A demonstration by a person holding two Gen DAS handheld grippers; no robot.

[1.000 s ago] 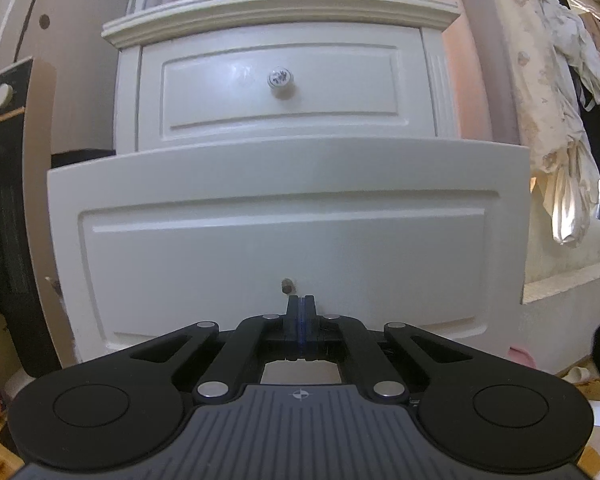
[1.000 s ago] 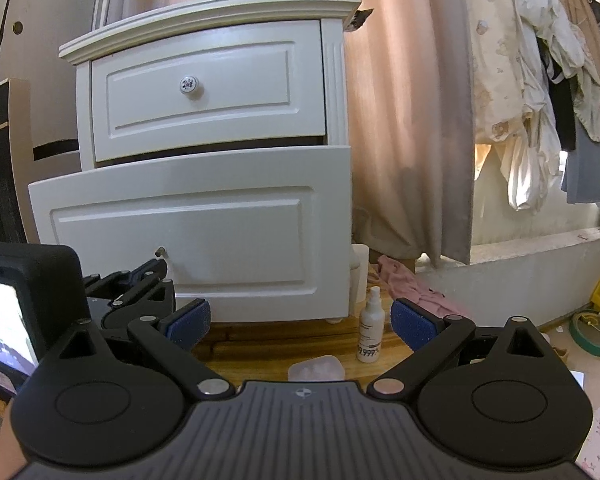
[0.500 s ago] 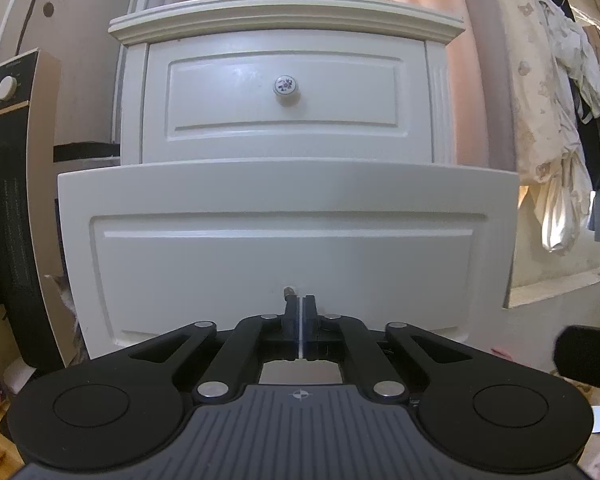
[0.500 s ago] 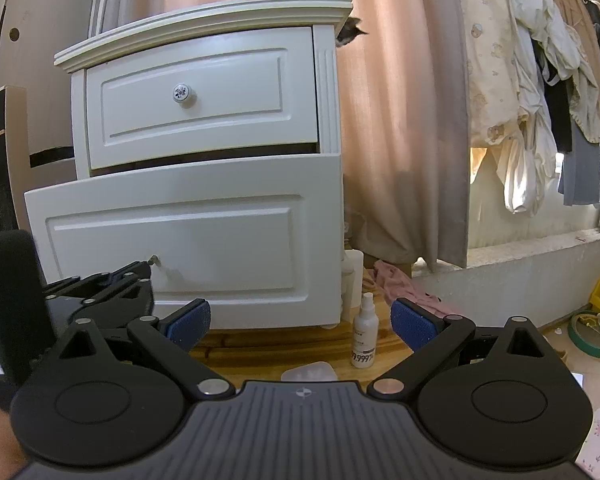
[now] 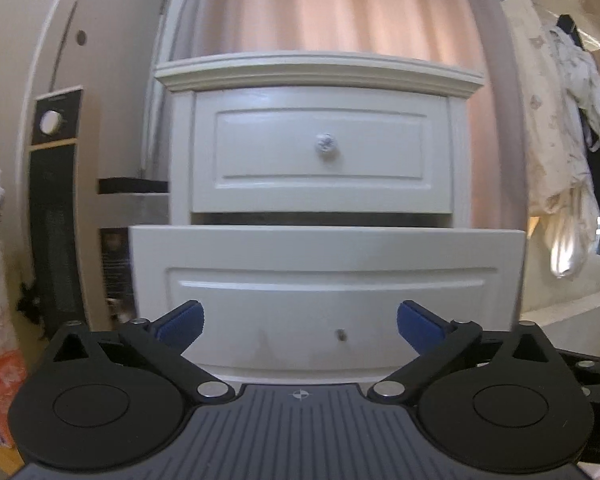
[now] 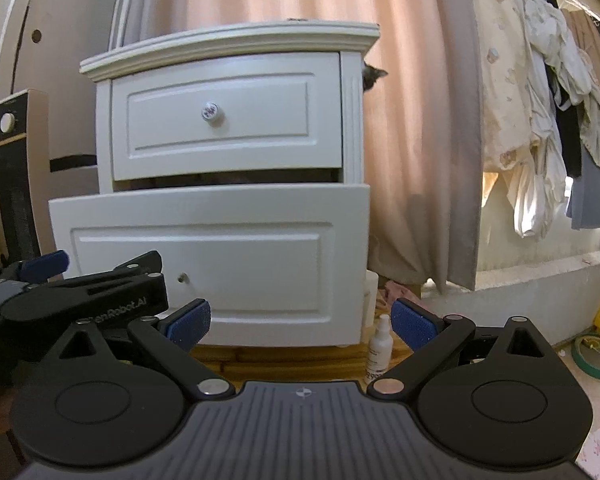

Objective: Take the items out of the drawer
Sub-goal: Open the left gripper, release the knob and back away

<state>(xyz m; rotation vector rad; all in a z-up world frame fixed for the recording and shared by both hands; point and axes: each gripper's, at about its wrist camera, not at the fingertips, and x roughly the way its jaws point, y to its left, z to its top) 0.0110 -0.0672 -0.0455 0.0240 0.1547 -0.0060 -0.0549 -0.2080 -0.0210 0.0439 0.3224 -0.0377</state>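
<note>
Bottom drawer (image 5: 324, 280) pulled out, both grippers (image 5: 300, 322) (image 6: 300, 320) released, empty. Only right view shows spray bottle (image 6: 378, 354) and tape roll (image 6: 594, 356) on right floor.

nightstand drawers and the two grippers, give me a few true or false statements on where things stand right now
1. The lower drawer stands pulled out from the white nightstand. True.
2. The left gripper is clamped on the lower drawer's small metal stud. False: its jaws are spread wide, clear of the stud.
3. The upper drawer is shut and has a round patterned knob. True.
4. The right gripper holds an item from the drawer. False: it is open and empty.
5. A white spray bottle sits on top of the nightstand. False: it stands on the floor by the nightstand's right front corner.
</note>
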